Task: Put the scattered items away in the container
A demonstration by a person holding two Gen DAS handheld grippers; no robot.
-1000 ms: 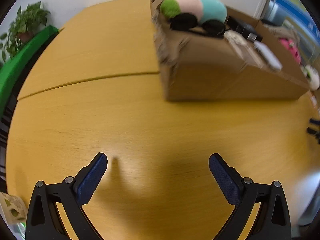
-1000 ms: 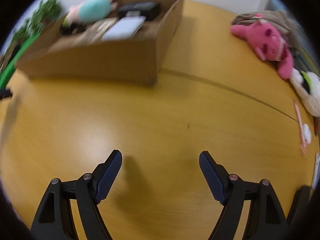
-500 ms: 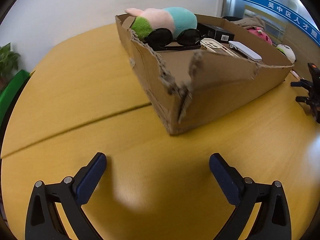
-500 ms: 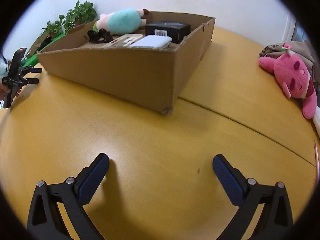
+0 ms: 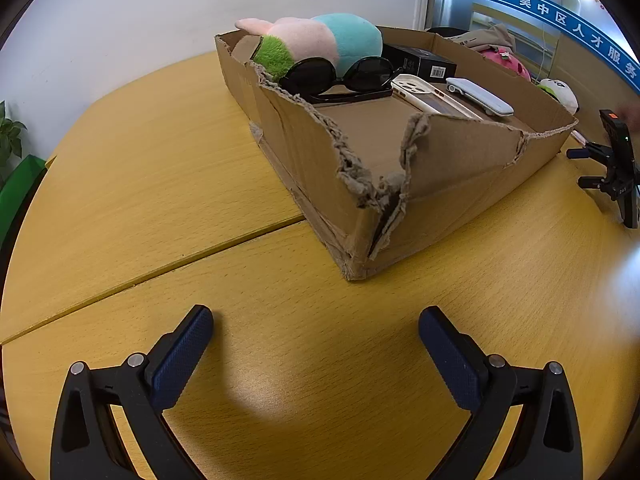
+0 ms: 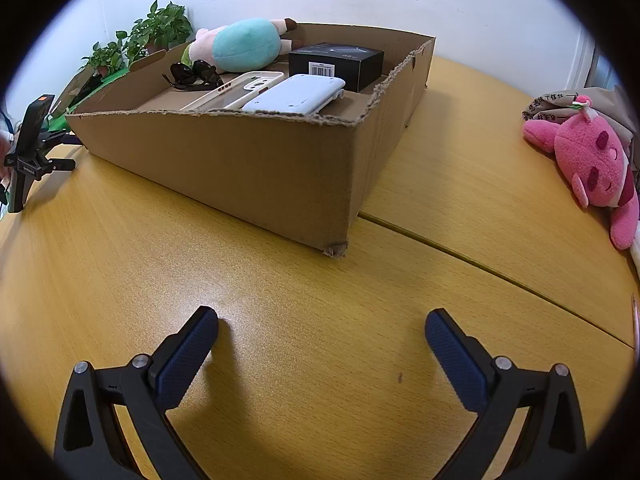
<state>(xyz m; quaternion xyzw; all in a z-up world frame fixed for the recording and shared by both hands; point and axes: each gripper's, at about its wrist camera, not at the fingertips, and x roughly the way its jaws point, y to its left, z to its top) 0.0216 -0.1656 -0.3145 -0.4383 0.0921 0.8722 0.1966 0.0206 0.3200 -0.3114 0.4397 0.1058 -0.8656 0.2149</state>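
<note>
A torn cardboard box (image 5: 452, 184) (image 6: 248, 160) stands on the yellow wooden table (image 5: 160, 168). Inside it lie a pink and teal plush (image 5: 320, 40) (image 6: 244, 44), black sunglasses (image 5: 340, 78) (image 6: 192, 76), a cream phone case (image 5: 424, 94) (image 6: 236, 90), a white flat device (image 5: 480, 96) (image 6: 296, 94) and a black carton (image 5: 424, 62) (image 6: 336, 62). My left gripper (image 5: 316, 332) hangs open over bare table short of the box's torn corner, nothing between its fingers. My right gripper (image 6: 322, 334) is open too, empty, in front of the box's other corner.
A pink plush (image 6: 592, 164) lies at the table's right edge beside a beige bag (image 6: 560, 100); a white plush (image 5: 560, 94) shows beyond the box. Potted plants (image 6: 148, 36) stand at the back left. Each gripper appears at the edge of the other's view.
Both views have swung and steadied, with the box now seen lower and more from the side. The right gripper's fingers have spread wider. The left gripper stays open.
</note>
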